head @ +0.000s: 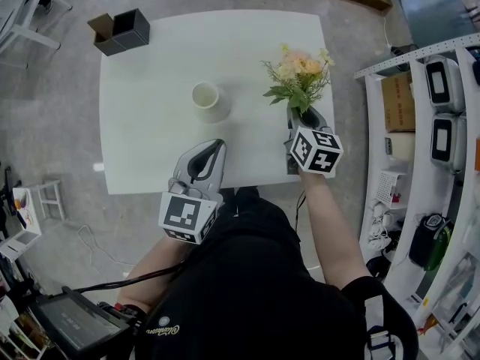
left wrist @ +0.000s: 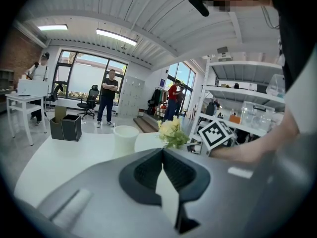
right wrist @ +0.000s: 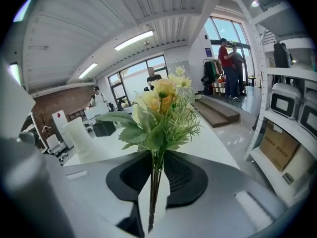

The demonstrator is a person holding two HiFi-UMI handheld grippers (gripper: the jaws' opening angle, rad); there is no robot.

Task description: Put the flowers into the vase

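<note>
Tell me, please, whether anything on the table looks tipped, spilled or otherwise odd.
Nothing stands out. The vase stands upright and empty on the table. The right gripper holds the flowers by their stems, blooms up. Nothing is spilled.

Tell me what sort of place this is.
Probably an open-plan office or lab workspace: a white table, white shelving holding a cardboard box, and an office chair by large windows.

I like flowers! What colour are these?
The flowers are pale yellow and peach; right gripper view shows best.
</note>
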